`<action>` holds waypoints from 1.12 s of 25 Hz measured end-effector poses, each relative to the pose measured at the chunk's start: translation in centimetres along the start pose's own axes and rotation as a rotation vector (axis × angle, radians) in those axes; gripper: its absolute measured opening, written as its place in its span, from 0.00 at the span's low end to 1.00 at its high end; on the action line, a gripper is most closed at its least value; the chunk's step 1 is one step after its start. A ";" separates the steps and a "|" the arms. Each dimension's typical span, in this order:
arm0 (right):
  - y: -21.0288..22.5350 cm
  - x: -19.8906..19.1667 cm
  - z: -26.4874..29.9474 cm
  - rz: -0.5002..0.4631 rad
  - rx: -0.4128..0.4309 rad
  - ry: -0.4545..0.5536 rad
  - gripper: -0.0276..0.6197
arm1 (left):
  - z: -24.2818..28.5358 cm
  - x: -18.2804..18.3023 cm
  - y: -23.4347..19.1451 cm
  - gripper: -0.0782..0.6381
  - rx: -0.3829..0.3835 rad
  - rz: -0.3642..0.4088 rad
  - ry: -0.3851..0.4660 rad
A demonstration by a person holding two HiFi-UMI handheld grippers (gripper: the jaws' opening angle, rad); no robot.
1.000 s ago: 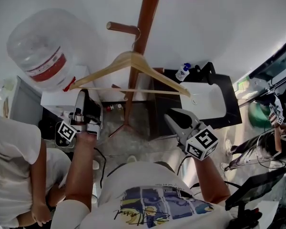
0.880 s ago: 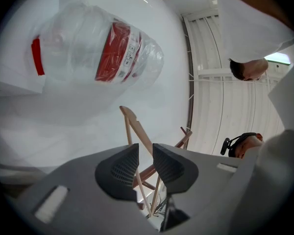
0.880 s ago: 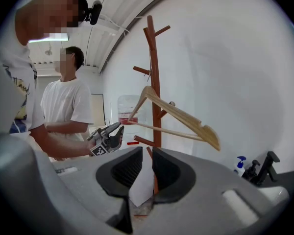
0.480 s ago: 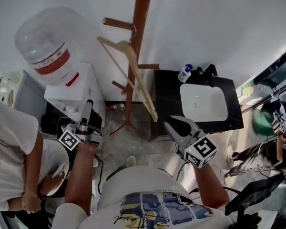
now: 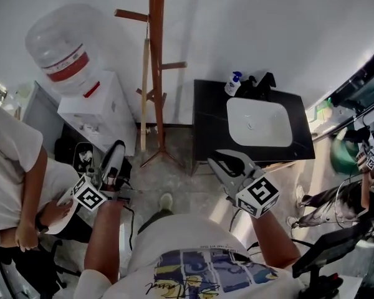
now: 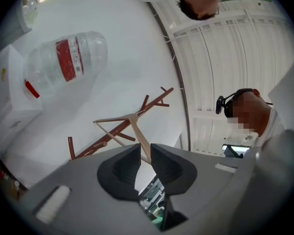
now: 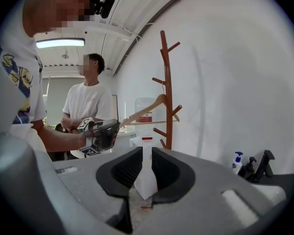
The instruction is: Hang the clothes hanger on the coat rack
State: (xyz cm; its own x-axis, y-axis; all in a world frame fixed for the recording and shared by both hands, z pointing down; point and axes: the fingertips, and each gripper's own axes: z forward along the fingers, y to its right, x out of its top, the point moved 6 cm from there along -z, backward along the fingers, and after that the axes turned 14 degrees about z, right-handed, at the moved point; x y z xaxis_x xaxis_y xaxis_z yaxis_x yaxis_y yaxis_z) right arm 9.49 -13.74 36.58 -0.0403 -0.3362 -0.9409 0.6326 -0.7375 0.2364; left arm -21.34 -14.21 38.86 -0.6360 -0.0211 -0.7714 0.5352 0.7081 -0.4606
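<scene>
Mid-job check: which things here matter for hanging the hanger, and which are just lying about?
Job: clothes hanger, already hanging on the coat rack.
Lying about: water bottle, sink, soap bottle.

I can read no text, number or brand anywhere. The red label band on the large clear plastic water jug (image 5: 67,64) is too blurred, and the dark scribbled script across my white printed T-shirt (image 5: 196,238) is illegible.
</scene>
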 end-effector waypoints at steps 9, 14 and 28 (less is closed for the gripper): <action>-1.6 -2.8 -5.6 -0.016 0.056 -0.005 0.13 | 0.2 -4.5 12.0 0.16 -0.014 0.236 -0.267; -3.3 -4.3 -7.7 -0.026 0.092 -0.006 0.13 | -0.4 -7.8 16.8 0.13 0.019 0.412 -0.439; -7.0 -8.2 -13.9 -0.029 0.125 -0.053 0.08 | -1.7 -15.5 27.5 0.11 -0.112 0.457 -0.616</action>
State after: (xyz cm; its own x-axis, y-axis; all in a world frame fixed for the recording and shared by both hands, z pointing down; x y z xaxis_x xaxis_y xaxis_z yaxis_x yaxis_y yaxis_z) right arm 16.12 2.32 39.29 -0.1006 -0.3415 -0.9345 0.5292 -0.8137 0.2404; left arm 2.26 6.78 38.89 0.0761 -0.0754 -0.9942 0.5894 0.8076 -0.0162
